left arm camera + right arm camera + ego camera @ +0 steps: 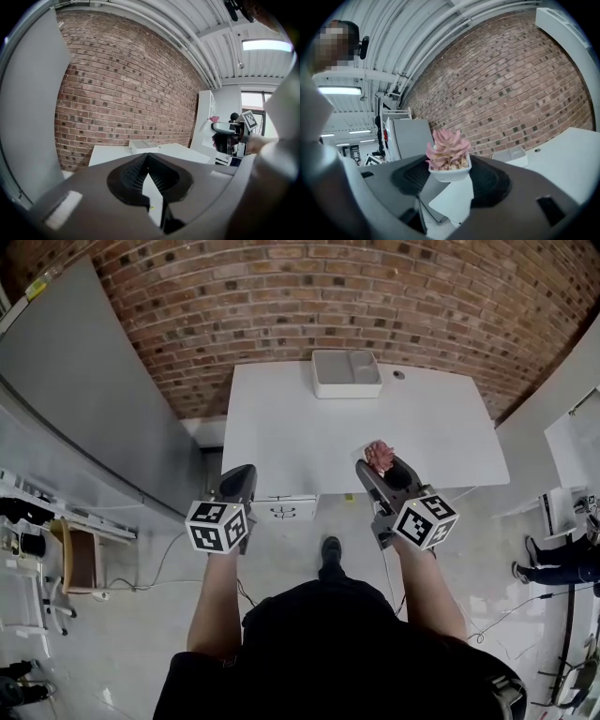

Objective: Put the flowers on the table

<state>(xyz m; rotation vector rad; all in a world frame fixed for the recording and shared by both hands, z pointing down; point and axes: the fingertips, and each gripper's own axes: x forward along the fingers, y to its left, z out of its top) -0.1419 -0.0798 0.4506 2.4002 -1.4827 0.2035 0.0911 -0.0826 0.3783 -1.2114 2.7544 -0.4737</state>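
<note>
A pink succulent in a small white pot [449, 161] sits clamped between the jaws of my right gripper [449, 178]. In the head view that flower pot [379, 456] hangs over the near edge of the white table [309, 437], held by the right gripper [384, 465]. My left gripper [238, 486] is held just short of the table's near left edge. Its jaws meet at the tips with nothing between them in the left gripper view [148, 159].
A white rectangular tray [346, 373] stands at the table's far edge against the brick wall [309, 296]. A small round hole [398, 374] lies right of it. A grey panel [84, 399] runs along the left. A drawer unit [286, 509] sits under the table.
</note>
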